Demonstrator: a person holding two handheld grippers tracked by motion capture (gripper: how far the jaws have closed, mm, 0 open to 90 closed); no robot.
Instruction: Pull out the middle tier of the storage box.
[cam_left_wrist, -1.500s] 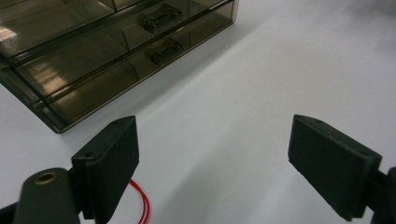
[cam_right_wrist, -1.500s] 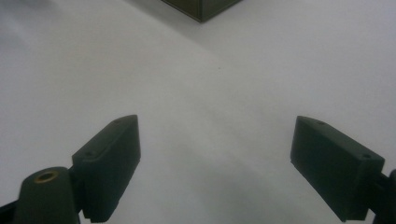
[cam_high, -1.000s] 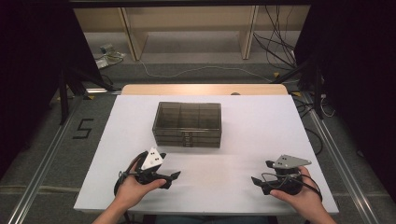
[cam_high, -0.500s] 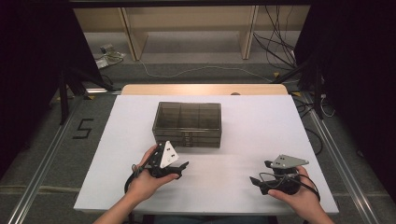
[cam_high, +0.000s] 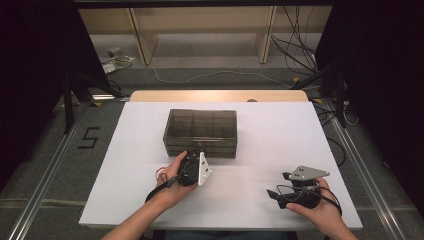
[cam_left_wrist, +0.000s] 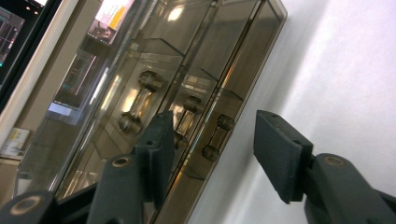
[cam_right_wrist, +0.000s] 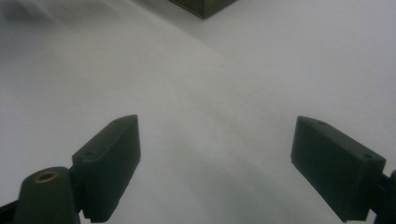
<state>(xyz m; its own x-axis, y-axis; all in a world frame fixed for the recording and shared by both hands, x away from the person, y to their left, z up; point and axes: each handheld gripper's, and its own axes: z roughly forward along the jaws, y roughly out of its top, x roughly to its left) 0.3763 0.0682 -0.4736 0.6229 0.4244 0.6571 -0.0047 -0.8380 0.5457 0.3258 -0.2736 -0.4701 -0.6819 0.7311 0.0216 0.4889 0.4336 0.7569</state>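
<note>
Covering most of the high view, the wide white bench (cam_high: 260, 150) carries one smoky brown transparent plastic box with stacked drawers (cam_high: 200, 132), which stands a little left of the middle, towards the far edge. All drawers look closed, so I judge the work is only at its start: a drawer must be gripped and pulled out. The left gripper (cam_high: 194, 152) is turned on its side at the front of the box. Its jaws have just been closing, and they are half closed now, released from everything; one small dumbbell-shaped drawer handle (cam_left_wrist: 215, 136) stands between them but is not yet pressed. The right gripper (cam_high: 274, 196) rests near the bench's front right edge, well apart from the box, with jaws wide and empty.
</note>
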